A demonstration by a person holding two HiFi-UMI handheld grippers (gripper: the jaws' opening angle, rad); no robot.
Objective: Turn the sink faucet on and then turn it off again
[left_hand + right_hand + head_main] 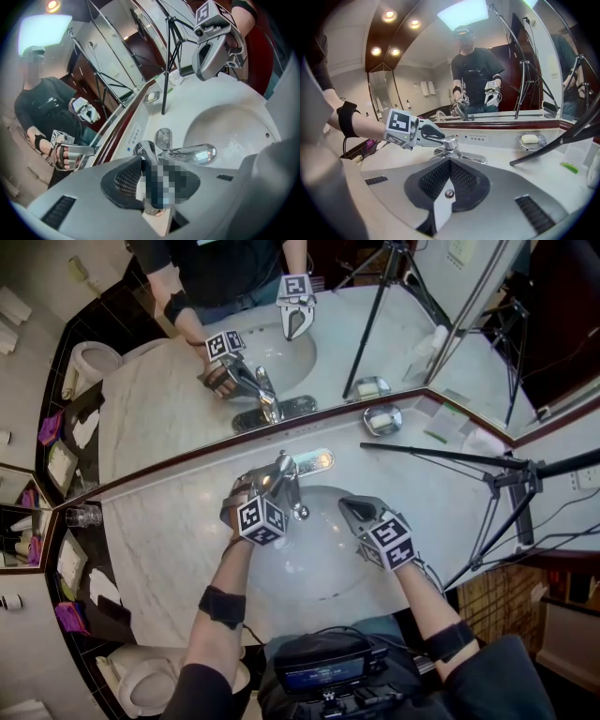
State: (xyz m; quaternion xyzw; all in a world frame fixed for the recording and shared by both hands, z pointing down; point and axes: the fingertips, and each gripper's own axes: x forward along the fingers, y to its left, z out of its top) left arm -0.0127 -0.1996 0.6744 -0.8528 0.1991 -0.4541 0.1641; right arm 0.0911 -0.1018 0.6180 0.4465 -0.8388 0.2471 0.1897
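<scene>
A chrome faucet (287, 474) stands at the back of the white basin (323, 568). My left gripper (251, 487) reaches it from the left and is shut on the faucet handle (446, 140). In the left gripper view the handle (146, 151) sits between the black pads (123, 180), with the spout (199, 153) beyond it. No stream shows under the spout. My right gripper (350, 508) hovers over the basin's right side, apart from the faucet, shut and holding nothing. In its own view the right gripper (449, 161) points at the spout (469, 158) and the left gripper (432, 136).
A wall mirror (281, 324) runs behind the marble counter (159, 531). A soap dish (382, 418) sits back right of the faucet. Black tripod legs (502, 465) cross the counter's right end. At the far left stands a glass (82, 517), and below it a toilet (141, 681).
</scene>
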